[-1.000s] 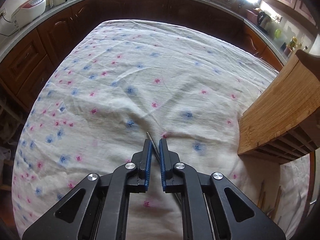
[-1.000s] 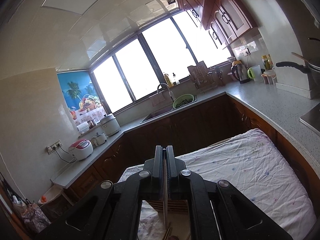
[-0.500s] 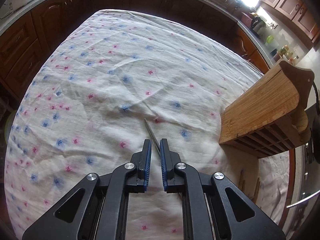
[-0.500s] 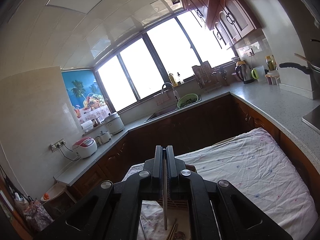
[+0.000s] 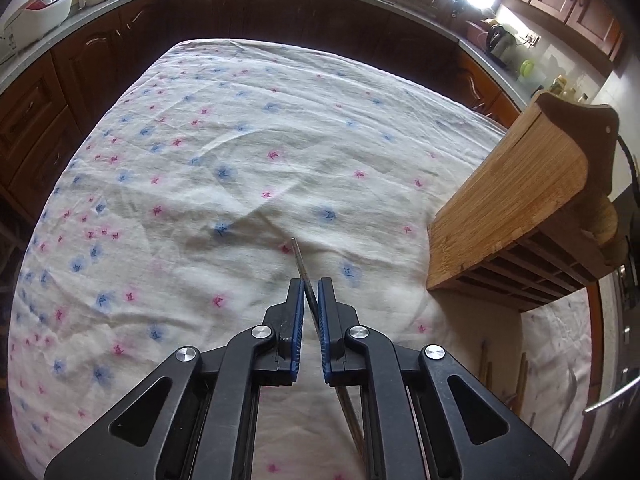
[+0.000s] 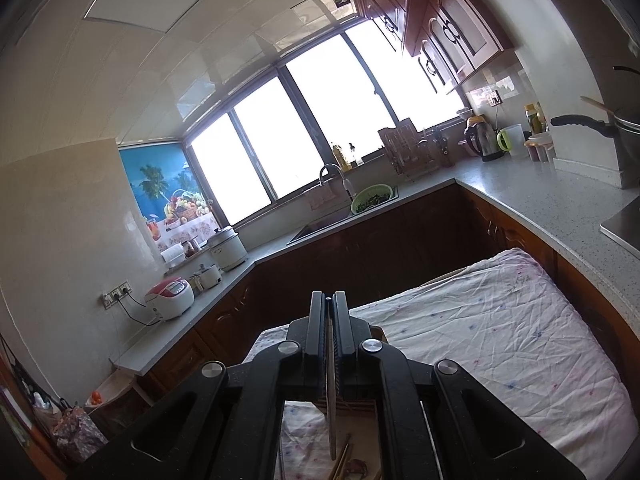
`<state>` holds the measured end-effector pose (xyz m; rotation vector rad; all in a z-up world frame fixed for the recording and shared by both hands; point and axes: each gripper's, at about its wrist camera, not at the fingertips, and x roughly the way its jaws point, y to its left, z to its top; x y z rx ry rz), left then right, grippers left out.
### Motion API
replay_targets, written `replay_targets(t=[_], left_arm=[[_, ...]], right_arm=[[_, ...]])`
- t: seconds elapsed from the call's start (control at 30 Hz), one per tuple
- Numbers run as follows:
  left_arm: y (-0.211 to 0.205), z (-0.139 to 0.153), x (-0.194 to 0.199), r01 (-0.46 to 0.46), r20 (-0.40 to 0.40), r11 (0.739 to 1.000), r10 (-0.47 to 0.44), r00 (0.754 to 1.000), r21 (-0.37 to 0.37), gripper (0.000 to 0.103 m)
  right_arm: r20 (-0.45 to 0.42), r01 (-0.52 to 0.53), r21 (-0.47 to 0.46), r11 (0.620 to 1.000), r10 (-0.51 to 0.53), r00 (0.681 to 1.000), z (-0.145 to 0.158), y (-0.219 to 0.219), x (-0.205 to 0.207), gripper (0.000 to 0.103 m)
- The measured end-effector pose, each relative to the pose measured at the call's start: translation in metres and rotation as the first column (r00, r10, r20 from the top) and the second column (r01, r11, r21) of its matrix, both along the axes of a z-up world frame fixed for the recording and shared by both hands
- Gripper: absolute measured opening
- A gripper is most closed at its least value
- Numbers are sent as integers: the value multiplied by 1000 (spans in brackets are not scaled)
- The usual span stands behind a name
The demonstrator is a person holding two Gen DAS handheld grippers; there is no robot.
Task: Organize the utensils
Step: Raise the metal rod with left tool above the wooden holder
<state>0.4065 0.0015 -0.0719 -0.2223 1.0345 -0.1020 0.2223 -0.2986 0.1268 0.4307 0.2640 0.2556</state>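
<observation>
**Two thin metal chopsticks, one in each gripper, near the bamboo rack**

The left gripper (image 5: 309, 294) is pinching a thin, silvery metal chopstick (image 5: 301, 265) between its blue-padded fingers (image 5: 296, 316). The rod is crossing the narrow gap at a slant, its blunt tip sticking out ahead of the fingertips and hanging over the cloth, while its other end is running back under the gripper body. The right gripper (image 6: 329, 308) is clamped tight on a second thin grey metal chopstick (image 6: 331, 400), which is hanging straight down behind the closed fingers.

The bench is wearing a wrinkled white cloth with small pink and blue flowers (image 5: 224, 168), soft and creased into ridges. To the right of the left gripper is sitting a slatted bamboo utensil rack (image 5: 516, 216), with a smooth, curved, grainy top and dark slots along its lower side. Beyond the rack's near corner, slim wooden chopsticks (image 5: 486, 364) are lying on the cloth.

The left view is showing the rack's full shape and the cloth pattern close up. The right view is looking higher, taking in the bright window (image 6: 320, 120), the sink with a green bowl (image 6: 372, 196) and a red-and-white rice cooker (image 6: 170, 296) on the grey speckled counter; of the rack it is showing only a sliver below the right gripper, with wooden stick ends (image 6: 343, 458) beside the hanging chopstick's tip.
</observation>
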Motion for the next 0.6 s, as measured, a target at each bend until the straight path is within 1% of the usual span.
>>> replay_targets(t=[0.17, 0.3, 0.6], left_arm=[[5, 34, -23, 35, 85, 998, -30, 996, -60, 3], [4, 64, -42, 61, 157, 996, -50, 986, -68, 3], [5, 113, -86, 103, 279, 988, -66, 958, -118, 3]], right_arm=[[6, -1, 2, 1000, 1, 1000, 3, 2, -4, 4], [14, -9, 4, 1000, 9, 1000, 6, 4, -8, 4], [17, -15, 2, 1000, 15, 1000, 8, 8, -15, 4]])
